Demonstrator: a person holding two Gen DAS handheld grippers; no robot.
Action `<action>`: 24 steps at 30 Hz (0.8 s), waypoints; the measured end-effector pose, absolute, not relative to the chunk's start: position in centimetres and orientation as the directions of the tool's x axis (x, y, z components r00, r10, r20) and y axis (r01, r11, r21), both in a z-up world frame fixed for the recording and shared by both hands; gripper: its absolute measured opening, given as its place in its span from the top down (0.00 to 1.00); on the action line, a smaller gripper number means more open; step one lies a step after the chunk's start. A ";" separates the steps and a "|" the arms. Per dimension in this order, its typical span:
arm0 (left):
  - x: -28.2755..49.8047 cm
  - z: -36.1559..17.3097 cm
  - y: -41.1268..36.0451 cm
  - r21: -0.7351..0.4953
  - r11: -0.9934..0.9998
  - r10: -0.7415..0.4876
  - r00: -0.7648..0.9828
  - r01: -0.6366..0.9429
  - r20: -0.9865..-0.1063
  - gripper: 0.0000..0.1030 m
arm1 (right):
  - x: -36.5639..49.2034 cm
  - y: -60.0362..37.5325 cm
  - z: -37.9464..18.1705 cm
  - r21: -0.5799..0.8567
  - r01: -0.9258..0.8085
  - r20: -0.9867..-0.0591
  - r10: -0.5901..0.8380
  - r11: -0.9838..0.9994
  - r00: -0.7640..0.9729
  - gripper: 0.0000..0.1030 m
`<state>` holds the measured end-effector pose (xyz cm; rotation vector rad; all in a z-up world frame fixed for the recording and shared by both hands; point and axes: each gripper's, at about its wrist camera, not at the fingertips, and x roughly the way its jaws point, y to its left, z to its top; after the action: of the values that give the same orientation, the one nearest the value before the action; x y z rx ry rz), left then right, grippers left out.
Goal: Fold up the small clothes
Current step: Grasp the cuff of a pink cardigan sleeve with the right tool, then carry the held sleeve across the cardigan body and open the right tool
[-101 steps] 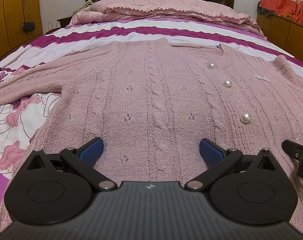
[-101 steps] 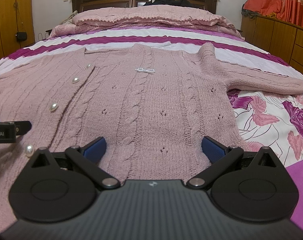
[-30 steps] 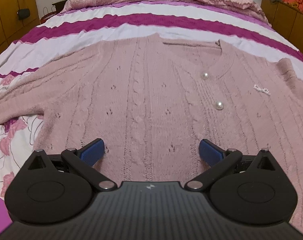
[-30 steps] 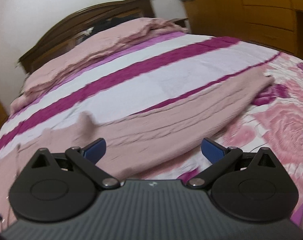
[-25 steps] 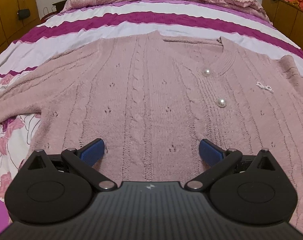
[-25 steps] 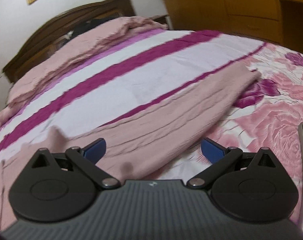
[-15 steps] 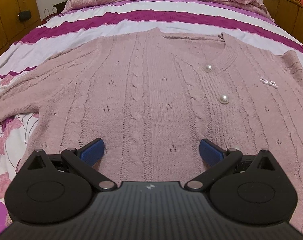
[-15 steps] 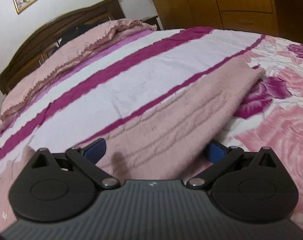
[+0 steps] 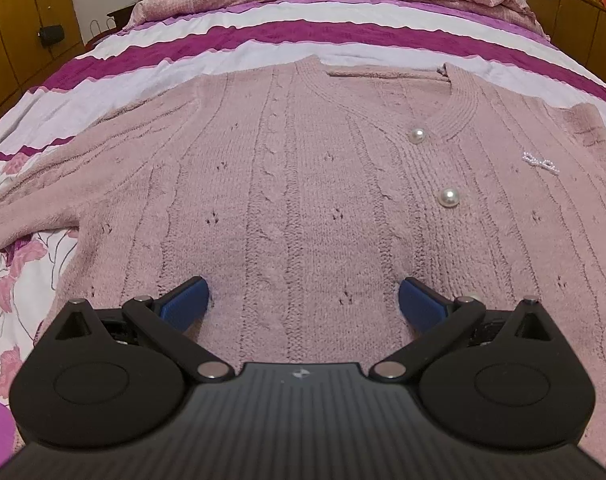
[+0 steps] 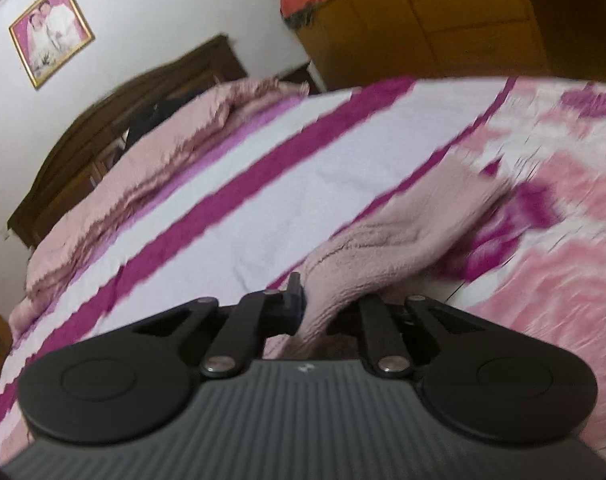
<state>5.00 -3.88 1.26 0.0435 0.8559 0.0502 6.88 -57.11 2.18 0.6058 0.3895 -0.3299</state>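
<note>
Right wrist view: the sleeve (image 10: 403, 224) of the pink cable-knit cardigan (image 9: 303, 184) is pinched between the pressed-together fingers of the right gripper (image 10: 327, 312), its long axis running away to upper right over the striped bedspread (image 10: 263, 184), so the fold is judged to go back leftward onto the body. Spread flat on the bed with pearl buttons (image 9: 449, 198) up, the soft, fuzzy body lies directly ahead of the left gripper (image 9: 303, 300), whose blue-padded fingers are spread wide, nothing held.

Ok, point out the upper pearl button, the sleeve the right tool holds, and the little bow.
pearl button (image 9: 417, 136), left wrist view, its round face.
sleeve (image 10: 387, 240), right wrist view, mid-cloth.
bow (image 9: 540, 162), left wrist view, its centre.
</note>
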 end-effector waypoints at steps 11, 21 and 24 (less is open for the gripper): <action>4.3 2.4 -2.8 0.037 0.999 0.049 0.650 -0.032 -0.758 0.00 | 3.5 -55.0 7.9 0.503 0.289 -0.348 -0.115 0.815 0.930 0.89; 3.1 4.0 -0.1 0.090 0.994 0.113 0.661 -0.068 -0.742 0.00 | 5.2 -48.1 11.9 0.500 0.144 -0.292 0.010 0.854 0.956 0.89; 2.6 4.6 0.8 0.098 0.993 0.121 0.671 -0.072 -0.732 0.00 | 5.9 -45.4 12.8 0.496 0.111 -0.274 0.034 0.861 0.961 0.89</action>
<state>2.65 0.77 4.57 0.0622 0.8289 0.1086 5.91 -45.44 12.80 0.5333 0.2804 -0.0412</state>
